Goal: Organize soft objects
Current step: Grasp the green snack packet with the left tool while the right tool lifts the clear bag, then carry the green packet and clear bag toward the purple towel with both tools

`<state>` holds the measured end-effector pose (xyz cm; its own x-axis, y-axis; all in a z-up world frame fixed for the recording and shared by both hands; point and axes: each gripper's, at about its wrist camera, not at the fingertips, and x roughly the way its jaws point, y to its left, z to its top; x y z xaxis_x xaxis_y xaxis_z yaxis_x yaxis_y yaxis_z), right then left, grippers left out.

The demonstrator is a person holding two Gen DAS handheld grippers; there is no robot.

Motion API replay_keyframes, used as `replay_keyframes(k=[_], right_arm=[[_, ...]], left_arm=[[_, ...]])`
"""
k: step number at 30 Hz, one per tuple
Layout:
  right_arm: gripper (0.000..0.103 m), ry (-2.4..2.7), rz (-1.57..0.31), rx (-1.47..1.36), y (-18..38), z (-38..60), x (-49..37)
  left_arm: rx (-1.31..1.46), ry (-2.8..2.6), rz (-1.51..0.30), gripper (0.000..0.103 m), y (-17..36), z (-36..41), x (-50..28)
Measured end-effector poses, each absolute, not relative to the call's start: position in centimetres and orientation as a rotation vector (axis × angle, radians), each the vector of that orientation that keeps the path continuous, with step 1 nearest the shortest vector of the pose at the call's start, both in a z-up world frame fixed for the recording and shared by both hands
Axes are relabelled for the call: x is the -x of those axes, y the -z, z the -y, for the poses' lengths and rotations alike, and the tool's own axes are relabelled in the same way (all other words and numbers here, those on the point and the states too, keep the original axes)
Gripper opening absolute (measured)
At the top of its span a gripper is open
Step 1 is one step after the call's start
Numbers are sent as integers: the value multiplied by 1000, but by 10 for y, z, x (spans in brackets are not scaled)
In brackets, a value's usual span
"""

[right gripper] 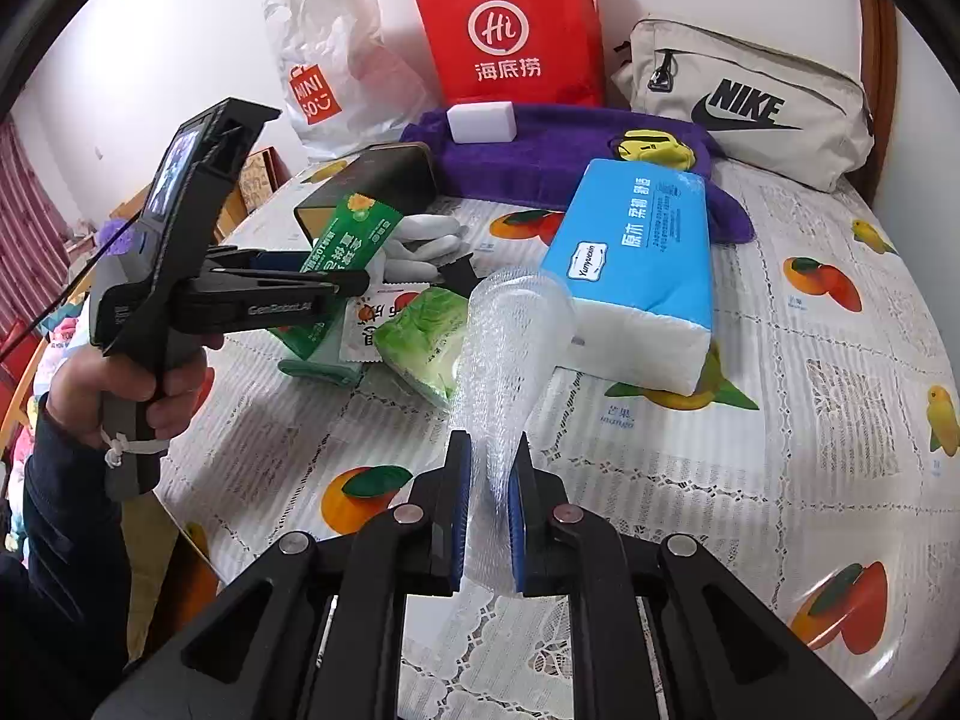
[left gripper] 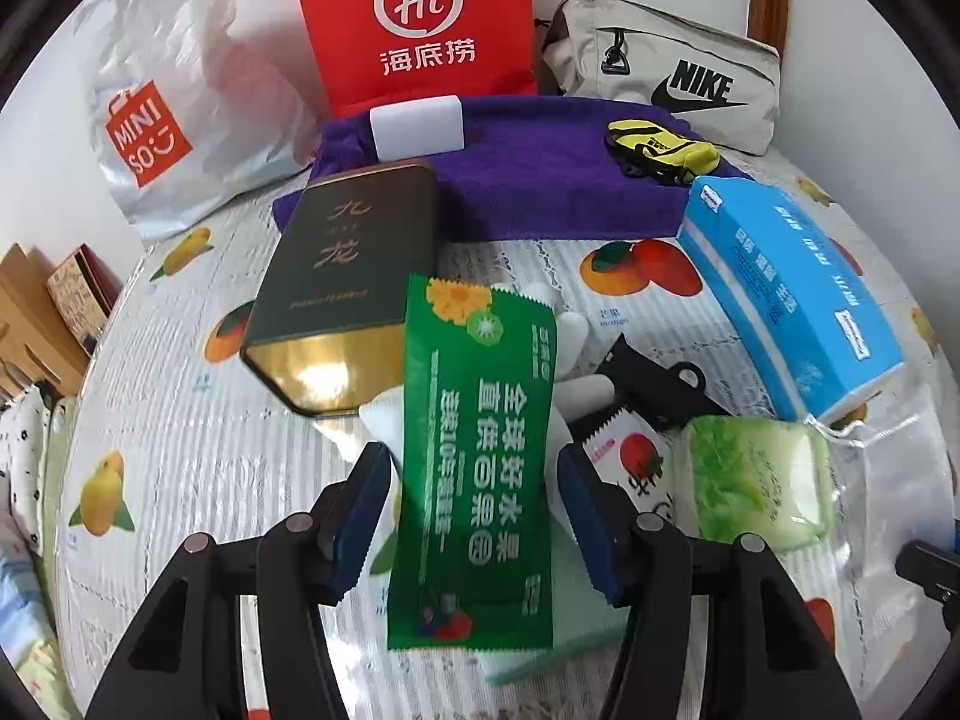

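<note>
crowding green packet (left gripper: 474,468): tin (left gripper: 348,294), tissue pack (left gripper: 792,294) | left hand-held gripper (left gripper: 474,516) apparently half-open, right (right gripper: 489,510) pinching bubble wrap (right gripper: 510,348)

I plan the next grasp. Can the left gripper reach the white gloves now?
Probably not yet. The left gripper has the green packet between its jaws, and the white gloves lie behind that packet.

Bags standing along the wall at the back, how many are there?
3: a silver plastic bag on the left, a red paper bag in the middle, a beige pouch on the right. More could be hidden.
</note>
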<state>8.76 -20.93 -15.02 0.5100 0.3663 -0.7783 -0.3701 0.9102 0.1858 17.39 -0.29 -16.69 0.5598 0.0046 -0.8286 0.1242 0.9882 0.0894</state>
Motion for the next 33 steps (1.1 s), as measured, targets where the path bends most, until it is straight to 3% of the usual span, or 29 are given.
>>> replay_keyframes(k=[1,2,5,33], right_arm=[[12,-443,-938,4,151,209,-87],[12,-441,-940,4,151,209,-87],[12,-433,-930,-3,147,212,-86],[12,-393,-832,3,84,214,-123]], left_arm=[[-150,71,-985,53,169,4,-176],[-153,74,-989,42,169,3,-176],[-138,73,-981,38,164,-5,-171],[38,138,-922,38,99,-28,-160]])
